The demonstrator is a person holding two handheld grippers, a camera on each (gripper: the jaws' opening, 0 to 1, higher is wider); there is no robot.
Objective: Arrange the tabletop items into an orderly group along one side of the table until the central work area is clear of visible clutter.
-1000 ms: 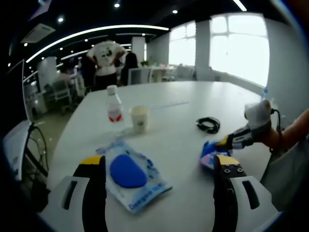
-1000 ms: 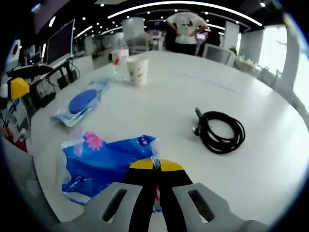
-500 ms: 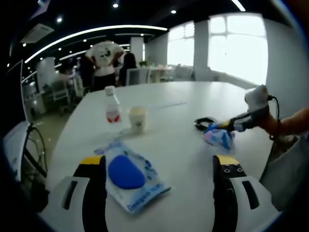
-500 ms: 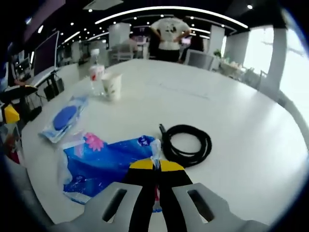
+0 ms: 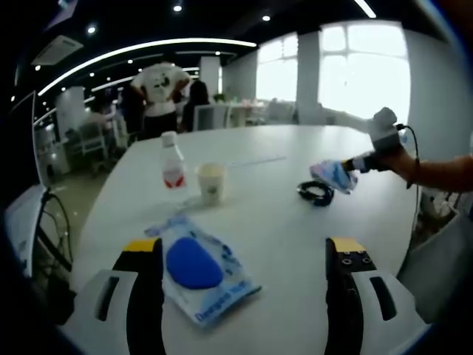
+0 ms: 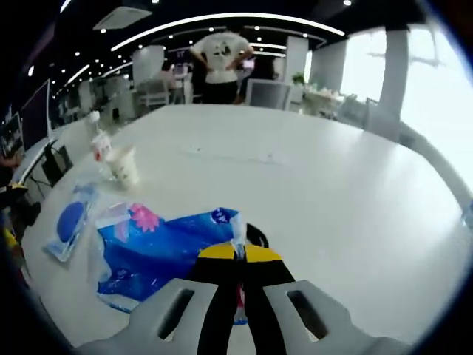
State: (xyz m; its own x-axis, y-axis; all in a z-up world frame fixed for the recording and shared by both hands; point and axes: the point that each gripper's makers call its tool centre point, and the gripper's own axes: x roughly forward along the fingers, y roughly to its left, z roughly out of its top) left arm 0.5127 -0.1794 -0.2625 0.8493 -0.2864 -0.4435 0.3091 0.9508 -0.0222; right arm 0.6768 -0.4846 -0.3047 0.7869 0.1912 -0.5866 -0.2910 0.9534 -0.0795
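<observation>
My left gripper (image 5: 244,248) hovers open low over the white table (image 5: 273,222), and a clear packet with a blue oval pad (image 5: 196,265) lies between its jaws. My right gripper (image 6: 238,252) is shut on a blue flowered plastic packet (image 6: 159,251), which hangs above the table. In the left gripper view that right gripper (image 5: 356,164) holds the blue packet (image 5: 332,175) just over a coiled black cable (image 5: 316,193). In the right gripper view the packet hides most of the cable (image 6: 256,235).
A small water bottle (image 5: 172,160) and a paper cup (image 5: 211,182) stand side by side toward the far left. The cup (image 6: 124,167), the bottle (image 6: 98,145) and the oval-pad packet (image 6: 68,222) lie to the left. A person (image 5: 161,89) stands beyond the table.
My right gripper has lifted the blue packet off the table and carried it away from the near edge to above the black cable. The left gripper has stayed put.
</observation>
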